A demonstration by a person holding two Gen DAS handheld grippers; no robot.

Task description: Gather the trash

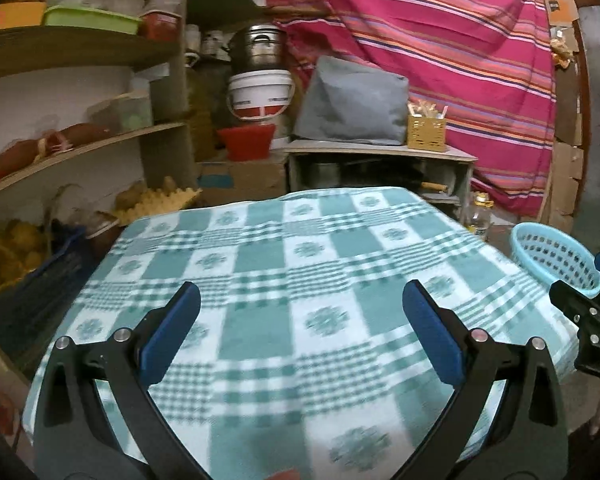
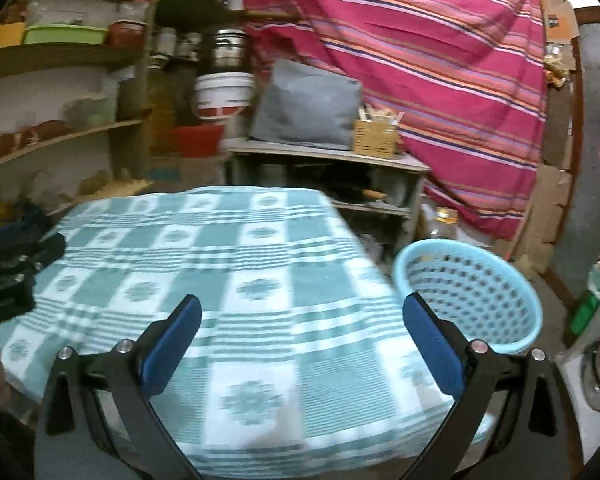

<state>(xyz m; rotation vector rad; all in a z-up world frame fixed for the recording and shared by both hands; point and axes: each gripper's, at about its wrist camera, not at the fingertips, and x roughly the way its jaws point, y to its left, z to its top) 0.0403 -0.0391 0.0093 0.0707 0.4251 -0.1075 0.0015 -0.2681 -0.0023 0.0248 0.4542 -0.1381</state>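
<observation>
Both grippers hang over a table w/ a green-and-white checked cloth (image 1: 284, 264). The left gripper (image 1: 300, 332) has its 2 blue-padded fingers (image 1: 168, 332) spread wide apart, nothing between them but bare cloth. The right gripper (image 2: 302, 338) stands the same way, jaws wide and empty, its right finger (image 2: 432, 344) overlapping the near rim of a light-blue perforated basket (image 2: 480, 292) in the right wrist view. That basket sits just off the table's right edge, lower than the tabletop; a few small bits show inside near its far wall, too blurred to identify. In the left wrist view the basket shows at the far right, w/ part of the right gripper's black body in front of it. A small red scrap (image 1: 286, 474) peeks in at the bottom edge of the left view, on the cloth btwn the finger arms; what it is can't be told. Behind the table: shelves (image 1: 72, 52) at left, a white bucket (image 1: 260, 94), a grey bag (image 1: 352, 104), and a pink striped cloth (image 1: 440, 48) hanging at the back.
</observation>
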